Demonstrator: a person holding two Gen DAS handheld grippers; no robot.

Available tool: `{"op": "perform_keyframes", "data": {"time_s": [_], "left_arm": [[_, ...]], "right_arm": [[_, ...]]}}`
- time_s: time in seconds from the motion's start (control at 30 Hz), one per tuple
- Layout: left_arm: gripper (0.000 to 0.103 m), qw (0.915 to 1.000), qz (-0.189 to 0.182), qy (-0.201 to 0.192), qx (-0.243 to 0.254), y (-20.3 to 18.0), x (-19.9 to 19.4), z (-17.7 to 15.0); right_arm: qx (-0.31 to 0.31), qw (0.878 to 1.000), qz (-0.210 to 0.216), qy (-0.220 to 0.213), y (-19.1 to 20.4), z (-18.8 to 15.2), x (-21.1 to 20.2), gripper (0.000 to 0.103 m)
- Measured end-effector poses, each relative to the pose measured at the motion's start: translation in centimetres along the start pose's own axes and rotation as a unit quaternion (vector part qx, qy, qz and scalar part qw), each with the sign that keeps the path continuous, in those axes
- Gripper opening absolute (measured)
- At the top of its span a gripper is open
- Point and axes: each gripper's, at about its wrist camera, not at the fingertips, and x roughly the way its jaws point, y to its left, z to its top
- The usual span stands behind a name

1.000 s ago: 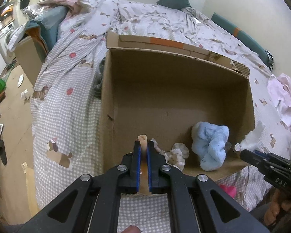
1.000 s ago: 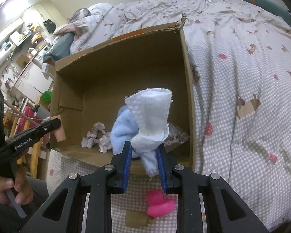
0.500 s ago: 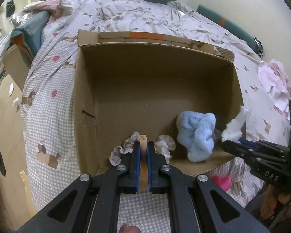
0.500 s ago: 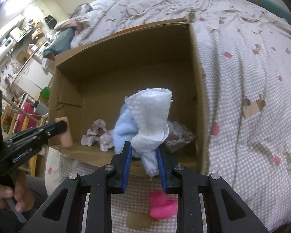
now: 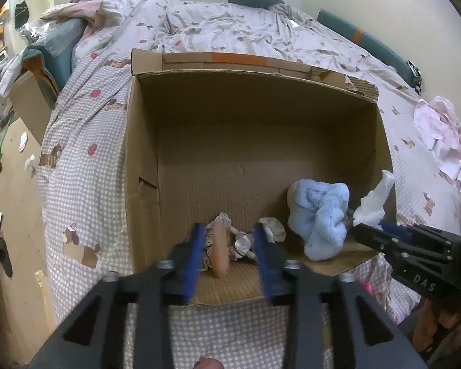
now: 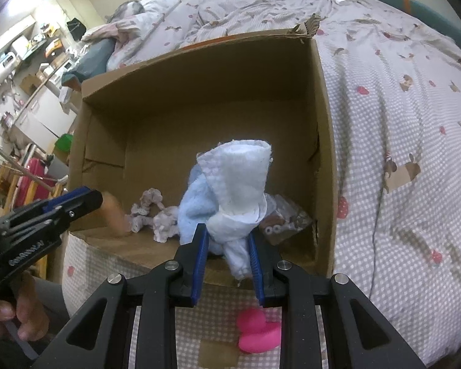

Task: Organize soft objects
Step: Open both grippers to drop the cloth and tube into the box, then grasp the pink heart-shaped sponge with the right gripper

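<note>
Inside the open cardboard box (image 5: 144, 141) on the bed, a peach-coloured, stubby soft piece (image 5: 219, 250) is seen between the opening jaws of the left gripper (image 5: 229, 250), its pads apart from it. Beside it lie a frilly lace scrap (image 5: 272, 226) and a fluffy pale-blue plush (image 5: 319, 215). A white quilted cloth (image 6: 236, 184) (rolled, slightly frayed) is clamped in the right gripper (image 6: 226, 253) above the box's near edge.

left gripper (image 5: 230, 253) opening, peach piece (image 5: 219, 250) released

Both wrist cams close, angled down, sharing cardboard box (image 5: 144, 141) (image 6: 322, 117) interior
</note>
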Motion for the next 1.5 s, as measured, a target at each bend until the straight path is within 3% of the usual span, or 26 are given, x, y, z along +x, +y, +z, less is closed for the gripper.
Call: {"op": "perform_keyframes", "data": {"time_s": [0.03,0.07,0.13,0.23,0.33,0.37,0.4,0.47,0.57,1.17,1.5], "left_arm": [[0.065,1.0,0.003,-0.003,-0.001,0.0,-0.1,0.0],[0.073,1.0,0.004,-0.006,-0.001,0.0,-0.2,0.0],[0.075,0.9999,0.008,-0.013,0.002,-0.1,-0.4,-0.1],[0.091,0.9996,0.017,-0.023,0.004,-0.1,-0.7,-0.1],[0.097,0.9993,0.022,-0.031,-0.006,0.3,-0.9,0.1],[0.101,0.9992,0.022,-0.031,-0.01,0.5,-1.0,0.2],[0.102,0.9992,0.02,-0.031,-0.014,0.7,-1.0,0.3],[0.102,0.9992,0.013,-0.029,-0.024,1.1,-1.0,0.4],[0.102,0.999,0.008,-0.03,-0.031,1.2,-1.2,0.4],[0.102,0.9994,0.006,-0.023,-0.025,0.7,-1.2,-0.2],[0.102,0.9986,0.03,-0.04,-0.019,0.9,-3.3,-1.4]], "right_arm": [[0.001,1.0,0.001,0.0,0.0,0.0,0.0,0.027],[0.003,1.0,0.002,0.0,0.0,0.0,0.0,0.027],[0.006,1.0,0.002,-0.002,-0.2,0.0,-0.1,0.027],[0.009,1.0,0.003,-0.002,-0.3,0.1,-0.1,0.027],[0.015,1.0,-0.001,0.0,-0.5,0.1,0.0,0.03],[0.018,1.0,-0.002,0.0,-0.6,0.1,0.0,0.039],[0.021,1.0,0.001,-0.001,-0.6,0.1,-0.1,0.065],[0.03,0.999,0.011,-0.022,-0.8,0.2,-0.8,0.081],[0.026,0.999,0.011,-0.043,-0.7,0.4,-1.6,0.081],[0.015,0.999,0.001,-0.033,-0.2,0.0,-1.7,0.081],[0.019,0.999,-0.006,-0.034,-0.5,-1.1,-2.9,0.081]]}}
